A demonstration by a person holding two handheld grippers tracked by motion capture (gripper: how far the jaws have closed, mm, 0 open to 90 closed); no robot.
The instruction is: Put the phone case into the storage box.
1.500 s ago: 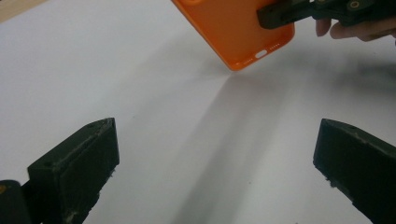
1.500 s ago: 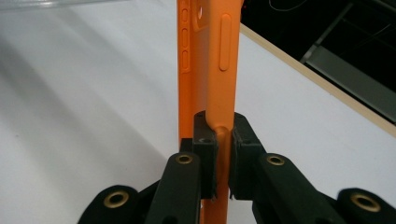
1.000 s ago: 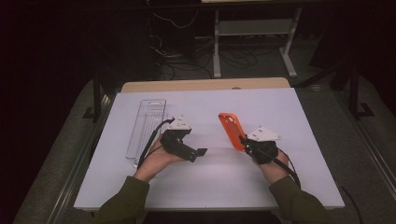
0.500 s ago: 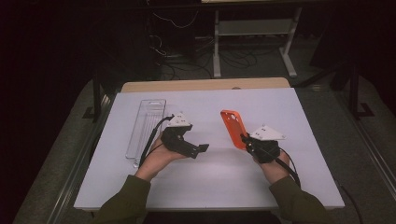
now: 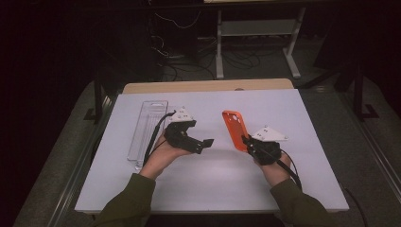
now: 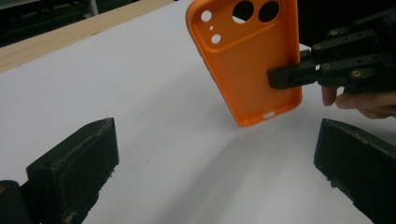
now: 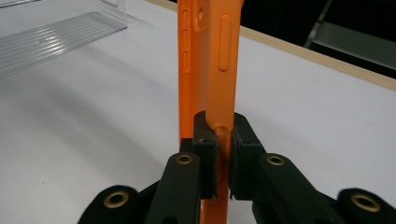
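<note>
High view: orange phone case [image 5: 234,129] above white table [image 5: 213,189], long axis running away from person, camera end far.
Case look: rounded corners, two lens holes, side button bumps.
Right gripper [image 5: 246,141]: clamped on case's near long edge.
Left gripper [image 5: 204,143]: jaws wide apart, empty, facing case.

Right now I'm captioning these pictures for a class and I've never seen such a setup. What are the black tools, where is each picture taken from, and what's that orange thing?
A person at a white table holds a hand-operated two-jaw gripper in each hand. The high view looks down from above; each of the other two pictures comes from a camera riding on one gripper. The right gripper is shut on the edge of an orange phone case, holding it up off the table. The left gripper points toward the case with its jaws wide open and nothing between them. A clear plastic tray lies on the table to the left.
</note>
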